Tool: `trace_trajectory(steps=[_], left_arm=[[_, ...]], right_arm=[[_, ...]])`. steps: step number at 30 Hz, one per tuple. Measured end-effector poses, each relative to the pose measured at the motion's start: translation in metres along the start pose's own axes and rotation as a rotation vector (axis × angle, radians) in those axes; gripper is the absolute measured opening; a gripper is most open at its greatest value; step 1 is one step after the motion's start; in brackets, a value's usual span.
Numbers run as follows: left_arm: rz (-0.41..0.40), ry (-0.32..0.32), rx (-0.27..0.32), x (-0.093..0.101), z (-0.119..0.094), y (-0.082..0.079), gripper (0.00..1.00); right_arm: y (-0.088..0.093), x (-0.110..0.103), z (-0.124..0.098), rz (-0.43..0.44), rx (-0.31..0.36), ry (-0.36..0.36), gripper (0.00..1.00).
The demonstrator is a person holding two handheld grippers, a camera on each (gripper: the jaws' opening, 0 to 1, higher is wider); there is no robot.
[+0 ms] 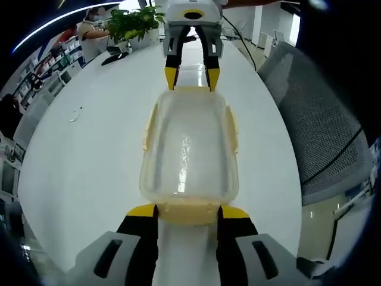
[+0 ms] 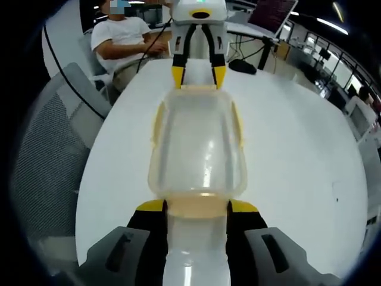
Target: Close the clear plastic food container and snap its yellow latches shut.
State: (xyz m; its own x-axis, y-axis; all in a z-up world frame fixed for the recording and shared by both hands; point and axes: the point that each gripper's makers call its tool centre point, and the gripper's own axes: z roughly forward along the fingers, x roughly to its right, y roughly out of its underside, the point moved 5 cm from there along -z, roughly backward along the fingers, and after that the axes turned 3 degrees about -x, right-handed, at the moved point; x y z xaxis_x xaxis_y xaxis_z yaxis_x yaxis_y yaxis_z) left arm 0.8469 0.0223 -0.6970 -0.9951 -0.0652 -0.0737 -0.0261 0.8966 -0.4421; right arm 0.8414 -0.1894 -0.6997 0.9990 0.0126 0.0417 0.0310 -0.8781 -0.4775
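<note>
The clear plastic container (image 1: 189, 146) lies lengthwise on the white table (image 1: 89, 149) with its lid on. Pale yellow latches run along its long sides (image 1: 149, 125) and its two ends. My left gripper (image 1: 187, 211) is open, its yellow-tipped jaws straddling the near end latch (image 1: 188, 213). At the far end, my right gripper (image 1: 191, 77) faces it, open, with its tips at the container's edge. In the right gripper view the same container (image 2: 197, 149) stretches away from my right gripper (image 2: 196, 207), whose jaws flank the end latch (image 2: 196, 206). The left gripper (image 2: 199, 74) stands open at the far end.
A grey mesh chair (image 1: 321, 119) stands close to the table's edge, also in the right gripper view (image 2: 53, 137). Potted plants (image 1: 134, 24) stand at the far end of the table. A seated person (image 2: 128, 36) is behind the table near a laptop (image 2: 274, 15).
</note>
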Motion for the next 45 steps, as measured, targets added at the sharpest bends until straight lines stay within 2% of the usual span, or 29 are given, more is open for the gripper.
trace_trajectory(steps=[10, 18, 29, 45], left_arm=[[0.000, -0.017, 0.011, 0.005, -0.019, -0.016, 0.31], [0.010, -0.025, 0.011, 0.010, -0.028, -0.034, 0.31], [0.021, -0.025, 0.025, 0.016, -0.031, -0.062, 0.31], [0.058, -0.016, 0.047, 0.023, -0.021, -0.106, 0.31]], right_arm=[[-0.004, -0.004, -0.024, -0.018, 0.014, 0.016, 0.34], [0.000, -0.010, -0.044, -0.020, 0.019, 0.025, 0.34], [0.014, -0.017, -0.069, -0.017, 0.019, 0.040, 0.34], [0.047, -0.029, -0.100, 0.005, 0.002, 0.056, 0.34]])
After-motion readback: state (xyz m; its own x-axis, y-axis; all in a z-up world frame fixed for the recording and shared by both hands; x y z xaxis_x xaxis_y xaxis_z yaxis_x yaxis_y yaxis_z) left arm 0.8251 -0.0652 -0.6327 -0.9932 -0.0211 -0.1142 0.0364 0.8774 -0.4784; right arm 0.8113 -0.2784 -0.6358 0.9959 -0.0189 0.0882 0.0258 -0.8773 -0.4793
